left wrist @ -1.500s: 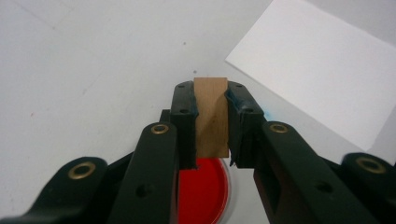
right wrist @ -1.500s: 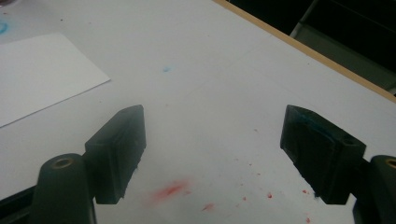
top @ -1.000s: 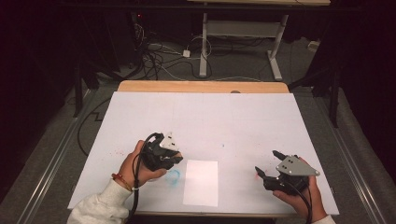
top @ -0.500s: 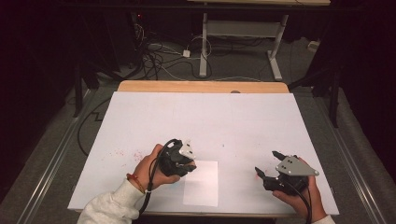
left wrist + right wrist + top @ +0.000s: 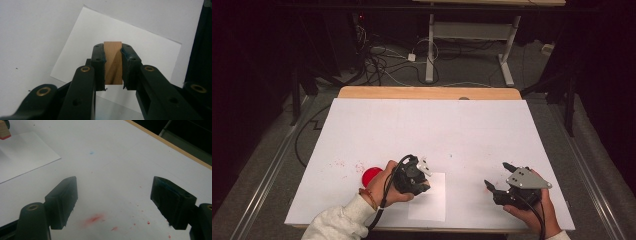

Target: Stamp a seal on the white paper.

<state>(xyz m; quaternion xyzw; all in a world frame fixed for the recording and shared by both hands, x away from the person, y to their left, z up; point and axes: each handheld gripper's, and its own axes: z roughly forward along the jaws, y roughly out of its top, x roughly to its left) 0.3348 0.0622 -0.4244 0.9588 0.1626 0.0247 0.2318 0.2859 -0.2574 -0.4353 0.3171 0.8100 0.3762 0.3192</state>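
Note:
My left gripper is shut on a small wooden block, which stands upright between the jaws. It hangs over the upper left part of a white sheet of paper near the table's front edge. In the left gripper view the sheet lies right under the block. The right gripper view catches the block far off, with a red underside. My right gripper is open at the front right, low over the table, with nothing between its jaws.
A red round object lies on the white table cover just left of the left hand. Red specks and smears mark the cover under the right gripper. A wooden table edge runs along the back.
The left gripper has moved right and slightly nearer, from beside the paper to above its upper left part. The red round object now shows beside the hand. The right gripper stayed put.

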